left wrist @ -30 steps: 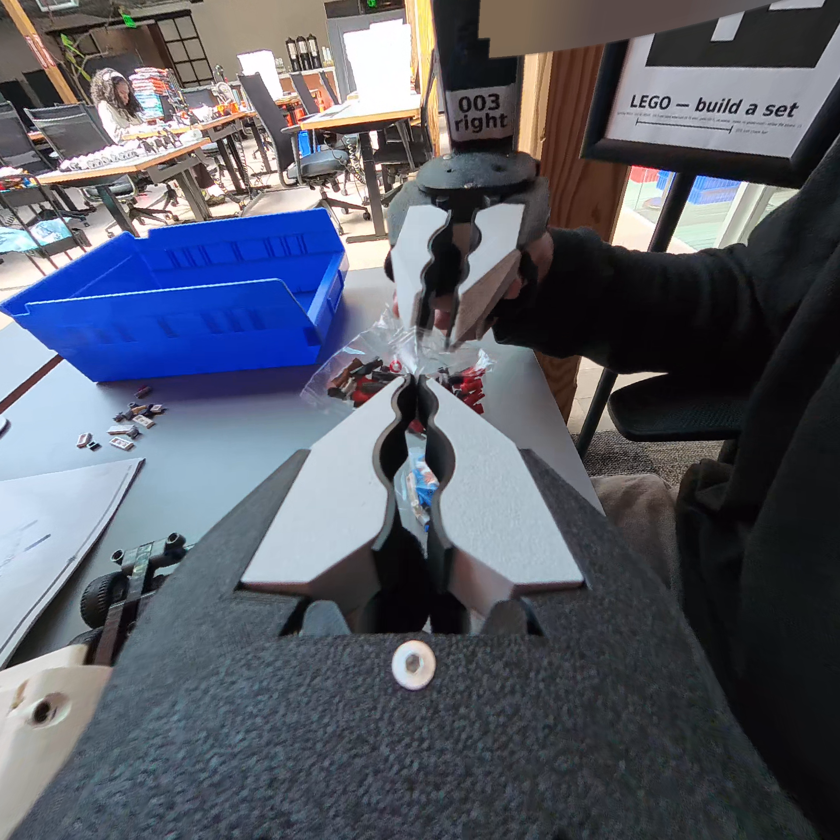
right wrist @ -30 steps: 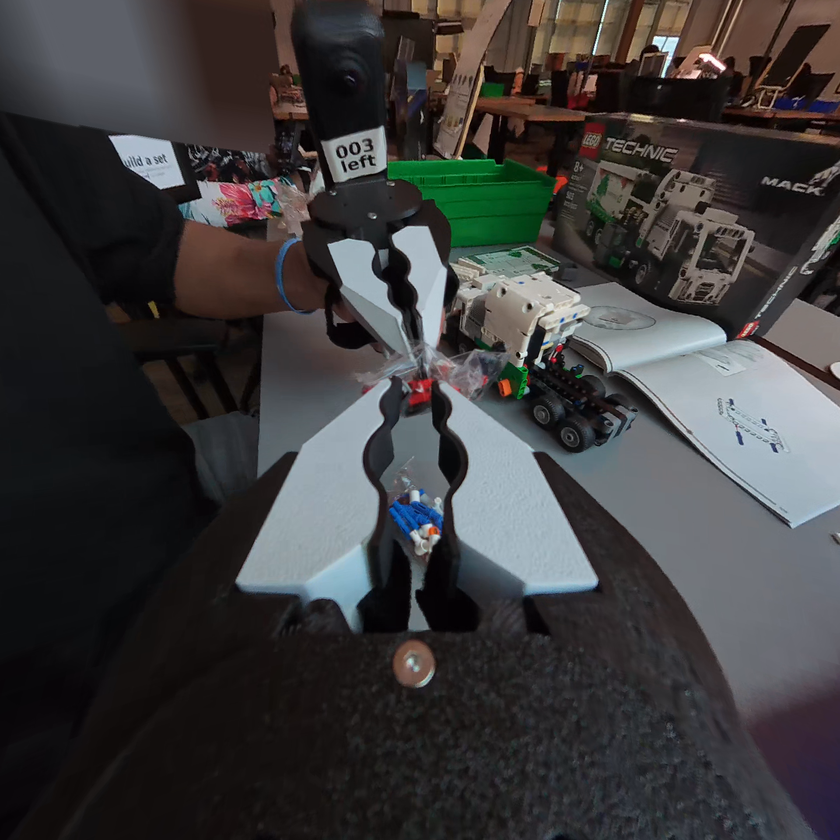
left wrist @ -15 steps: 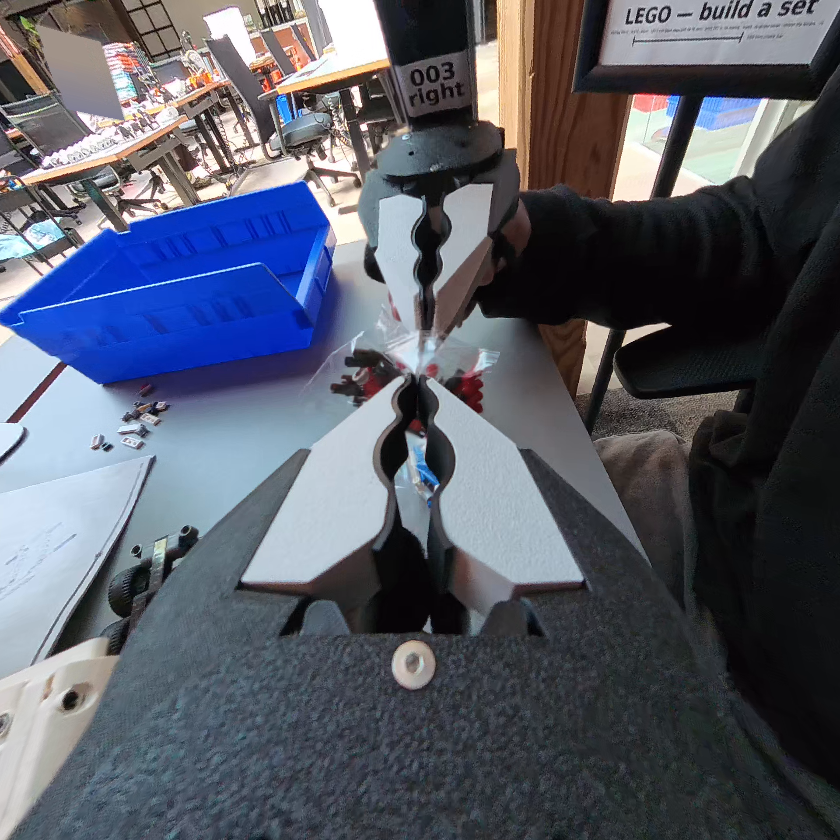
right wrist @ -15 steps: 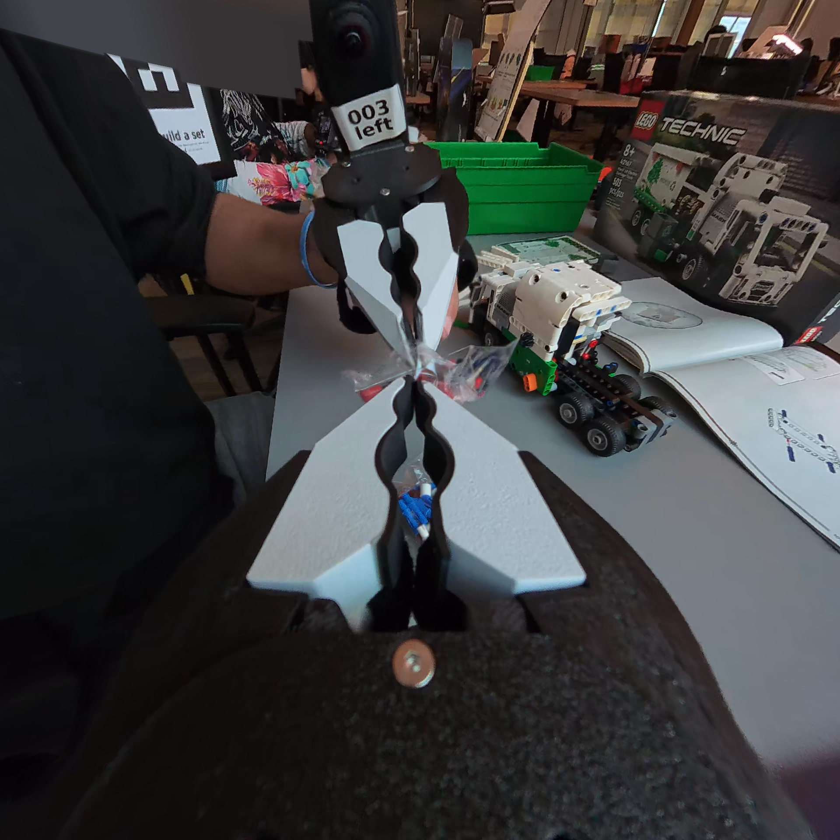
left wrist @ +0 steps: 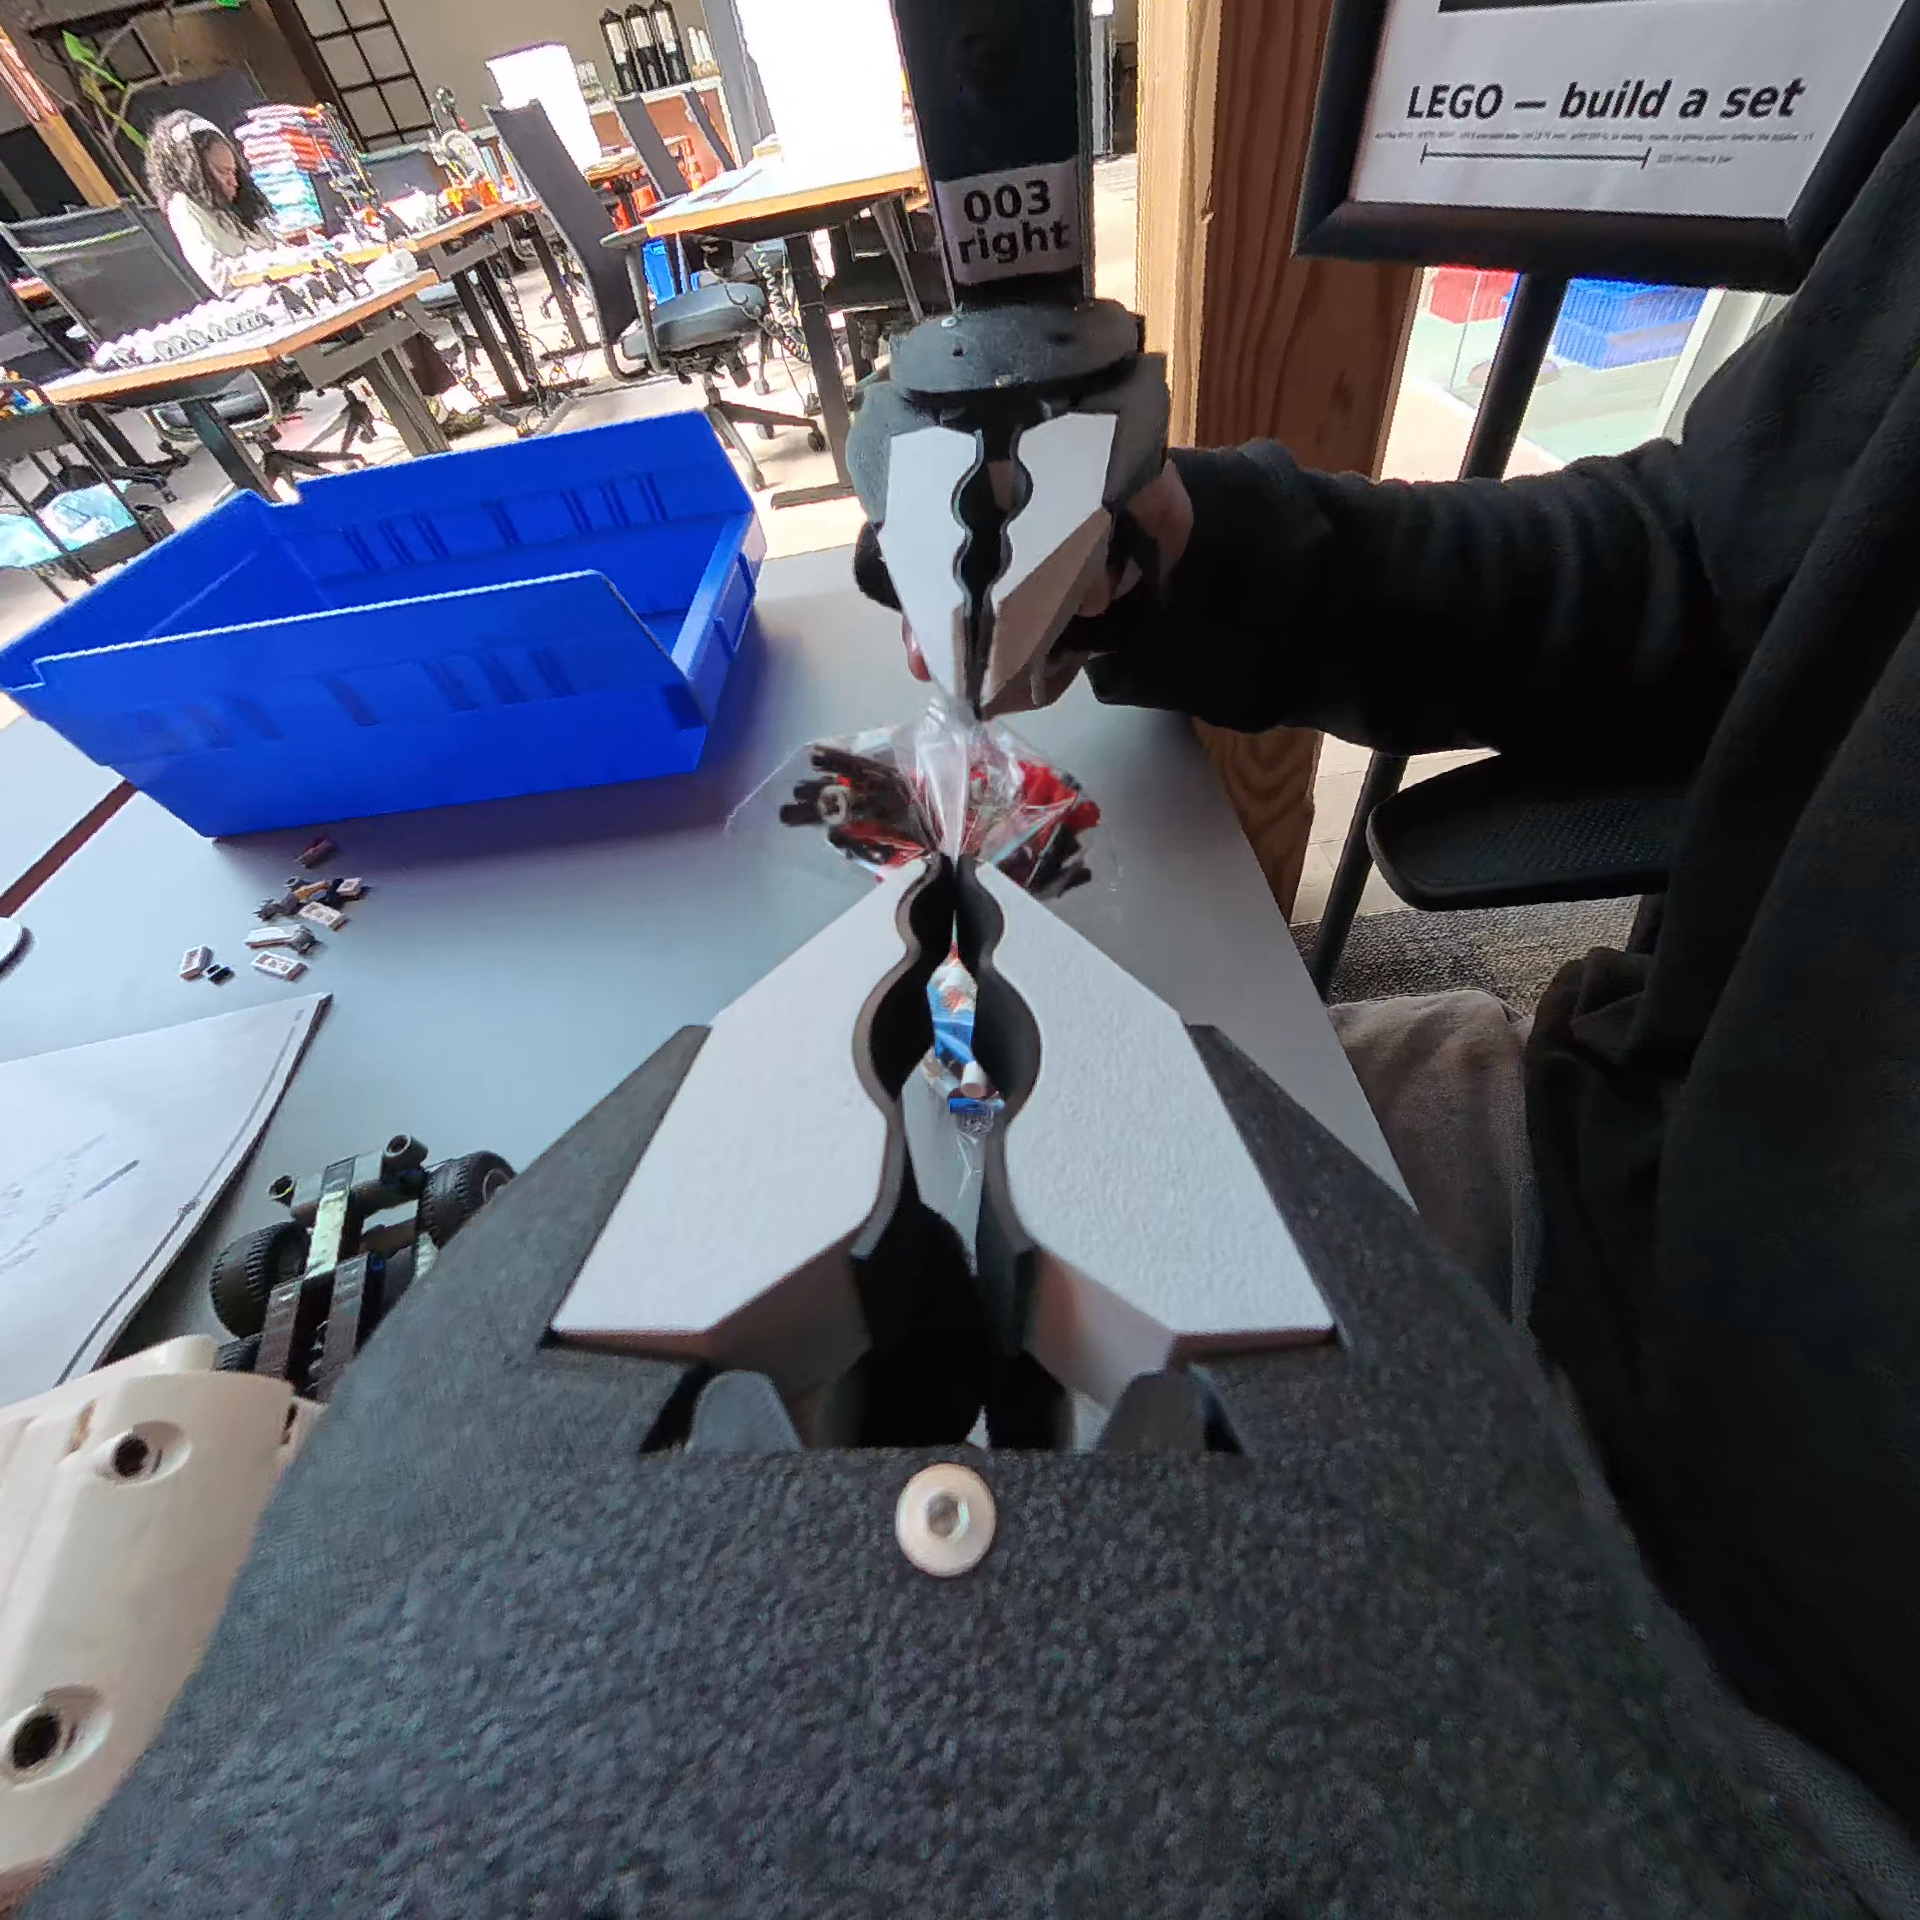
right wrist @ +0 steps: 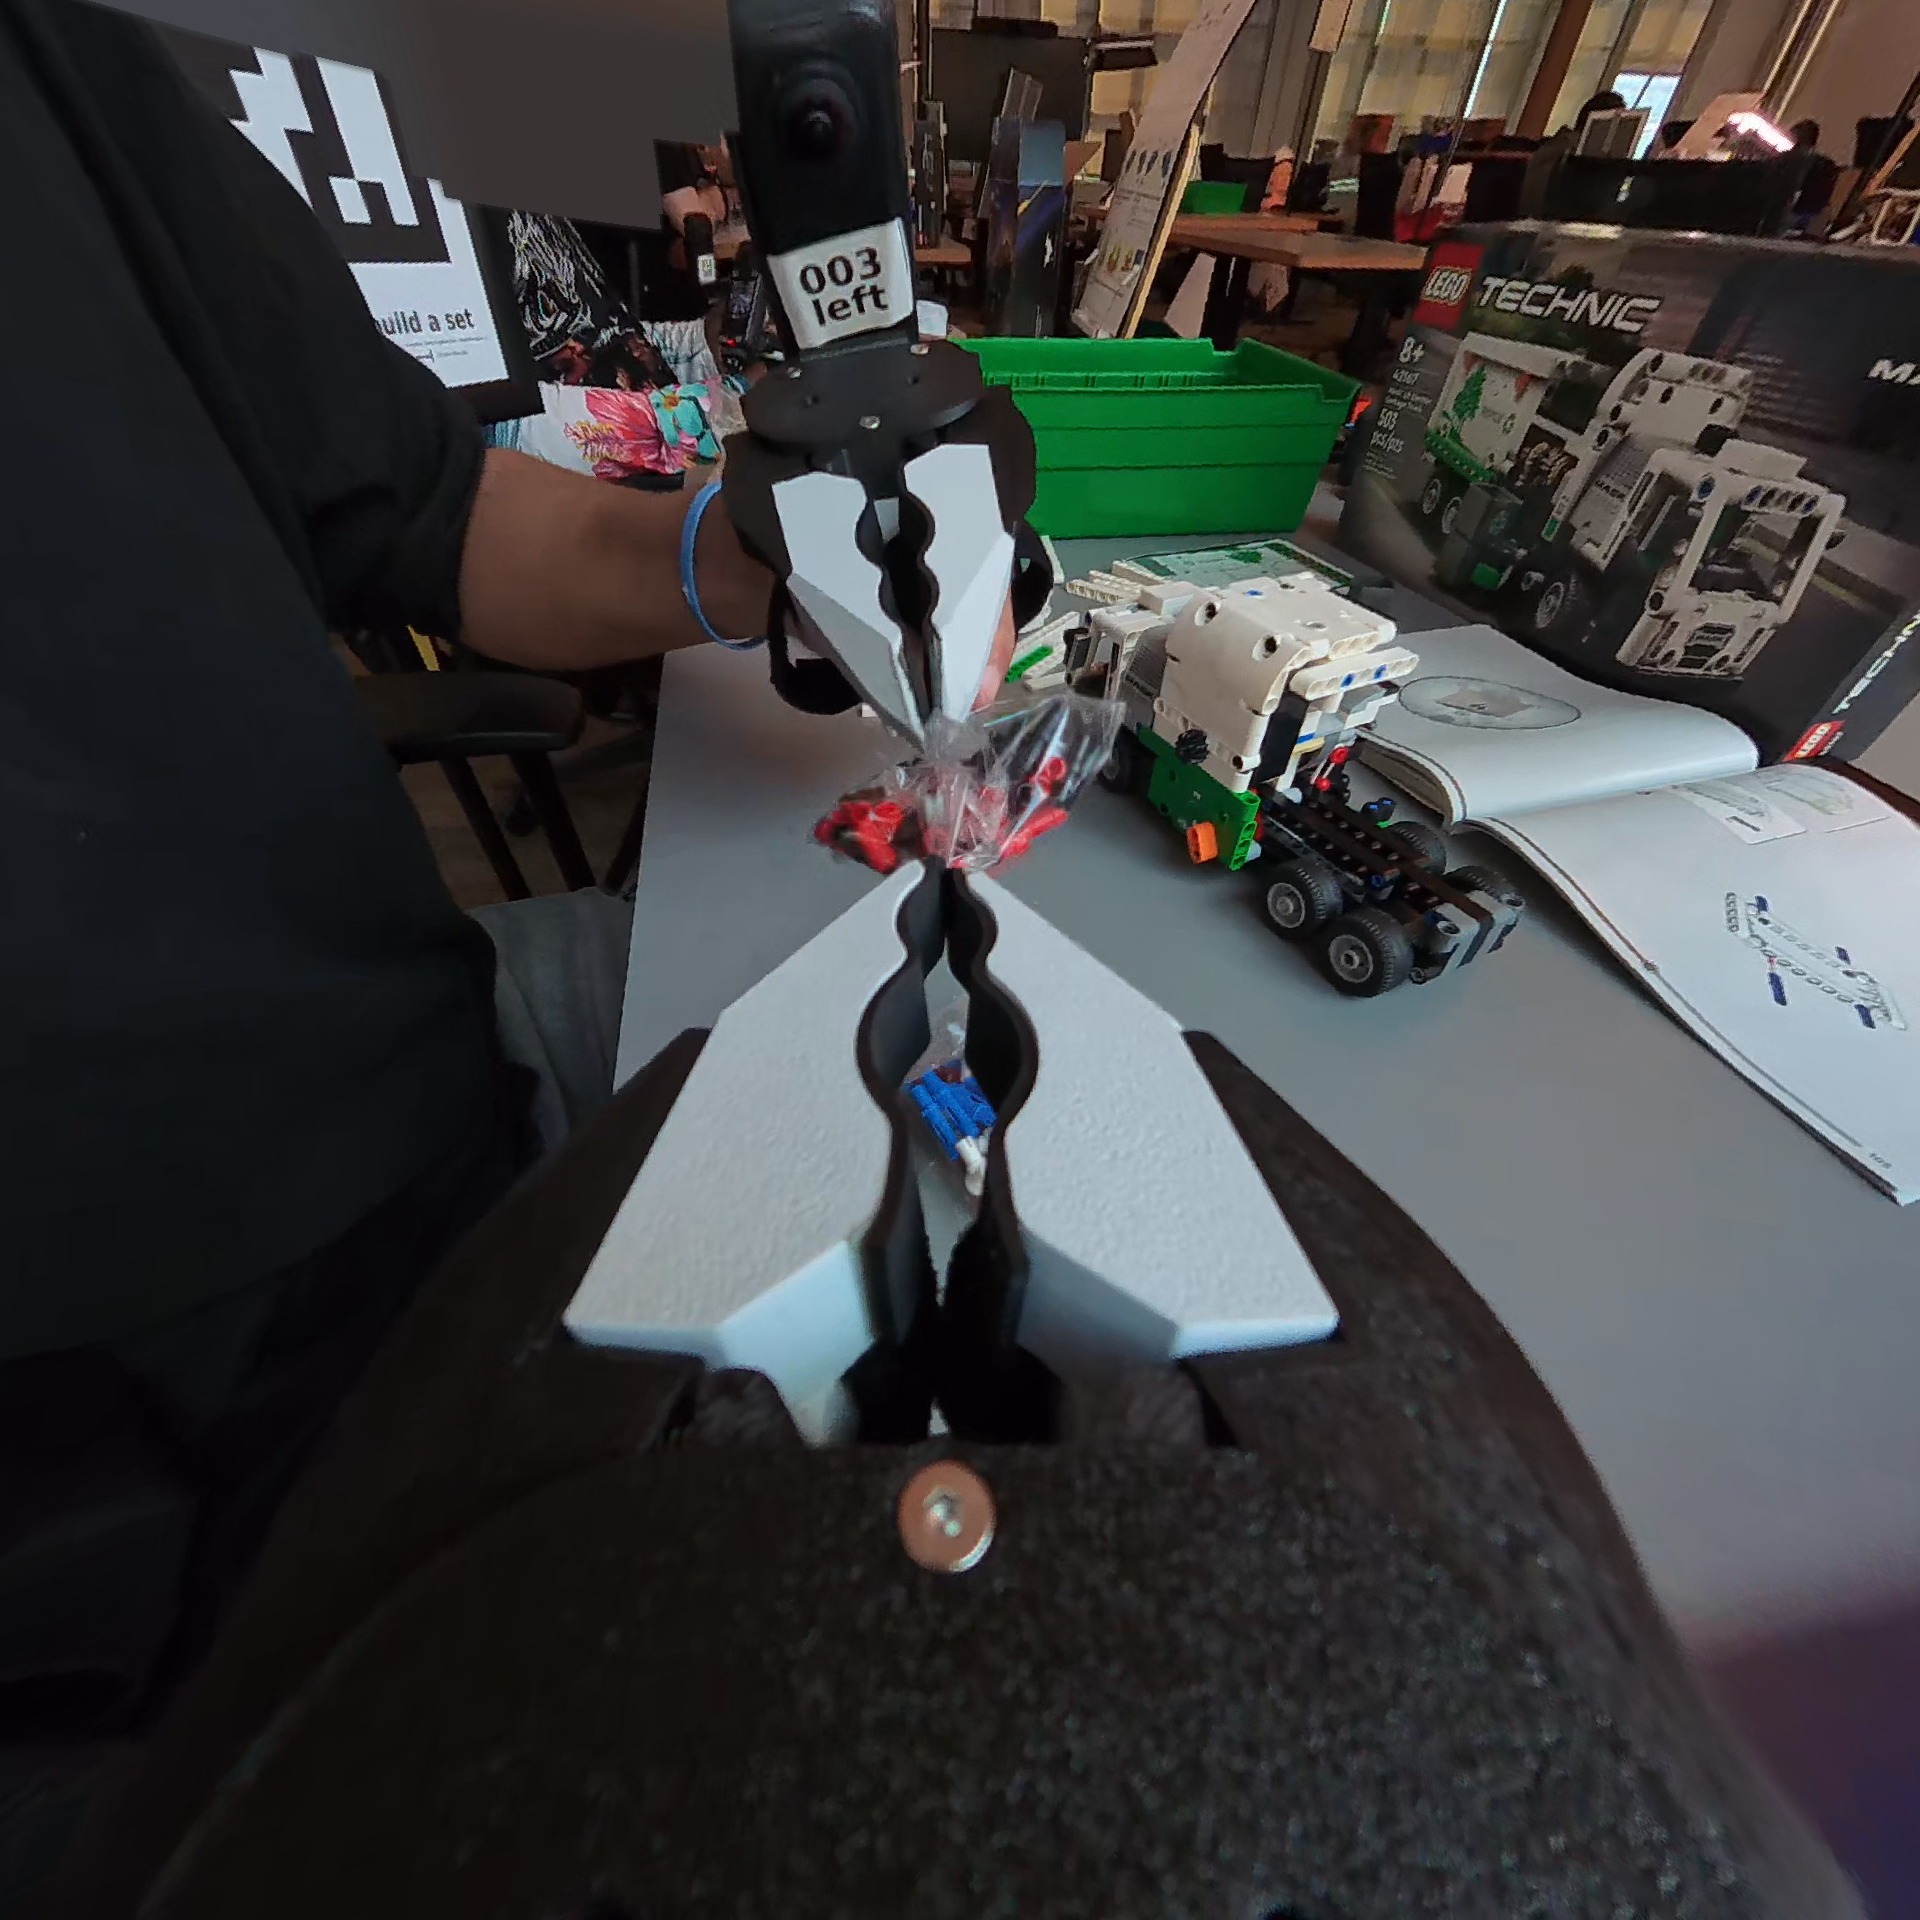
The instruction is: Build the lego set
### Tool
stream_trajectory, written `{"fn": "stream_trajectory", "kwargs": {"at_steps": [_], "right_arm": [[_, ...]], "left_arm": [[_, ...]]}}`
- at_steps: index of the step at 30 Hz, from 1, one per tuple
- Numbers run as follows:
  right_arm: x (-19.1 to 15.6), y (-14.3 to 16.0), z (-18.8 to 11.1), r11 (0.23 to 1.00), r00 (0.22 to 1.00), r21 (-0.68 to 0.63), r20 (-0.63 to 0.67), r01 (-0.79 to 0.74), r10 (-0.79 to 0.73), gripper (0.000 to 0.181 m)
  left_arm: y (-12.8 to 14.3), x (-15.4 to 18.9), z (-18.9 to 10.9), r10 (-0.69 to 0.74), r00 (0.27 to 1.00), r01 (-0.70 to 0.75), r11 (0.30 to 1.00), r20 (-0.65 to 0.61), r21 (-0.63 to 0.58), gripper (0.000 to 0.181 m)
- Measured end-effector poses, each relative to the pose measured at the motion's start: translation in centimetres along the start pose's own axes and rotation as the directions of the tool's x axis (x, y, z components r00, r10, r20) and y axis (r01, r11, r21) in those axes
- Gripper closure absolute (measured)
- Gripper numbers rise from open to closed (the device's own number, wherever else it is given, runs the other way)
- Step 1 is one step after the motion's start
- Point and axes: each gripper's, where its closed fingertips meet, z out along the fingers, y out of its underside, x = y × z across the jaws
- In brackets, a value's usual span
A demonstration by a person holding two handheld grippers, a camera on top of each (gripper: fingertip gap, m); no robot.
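Note:
A clear plastic bag of red and black Lego pins hangs between both grippers above the grey table. My left gripper is shut on one side of the bag. My right gripper is shut on the opposite side; it also shows in the left wrist view. The bag is stretched taut between them. A second small bag of blue pins lies on the table under the fingers. The partly built white and green truck stands to the right.
A blue bin sits at the back left, with small loose pieces in front of it. An open instruction booklet, the set's box and a green bin lie behind the truck. A person's lap is close by. My hands' fingertips stand some 5 centimetres from each other.
The two grippers have pulled farther apart, stretching the bag tight between them. The bag has lifted off the table.

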Motion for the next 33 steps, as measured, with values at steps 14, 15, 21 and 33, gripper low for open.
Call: {"fn": "stream_trajectory", "kwargs": {"at_steps": [14,15,21,33], "right_arm": [[2.0,-0.2,0.5,0.99,0.987,0.041,-0.088,-0.134,0.137,0.181],[1.8,-0.5,0.6,0.991,0.988,0.043,-0.089,-0.126,0.13,0.181],[1.5,-0.7,-0.1,0.993,0.99,0.041,-0.079,-0.113,0.116,0.181],[0.7,-1.2,0.9,0.999,0.999,0.002,-0.005,-0.04,0.04,0.181]], "left_arm": [[-1.2,-1.8,1.3,-0.116,0.991,0.107,0.987,0.065,0.122,0.181],[-1.3,-1.7,1.6,-0.112,0.992,0.103,0.987,0.064,0.125,0.181],[-1.5,-1.6,1.9,-0.11,0.992,0.1,0.985,0.063,0.137,0.181],[-0.7,-1.2,1.8,-0.13,0.991,0.126,0.985,0.027,0.118,0.181]]}}
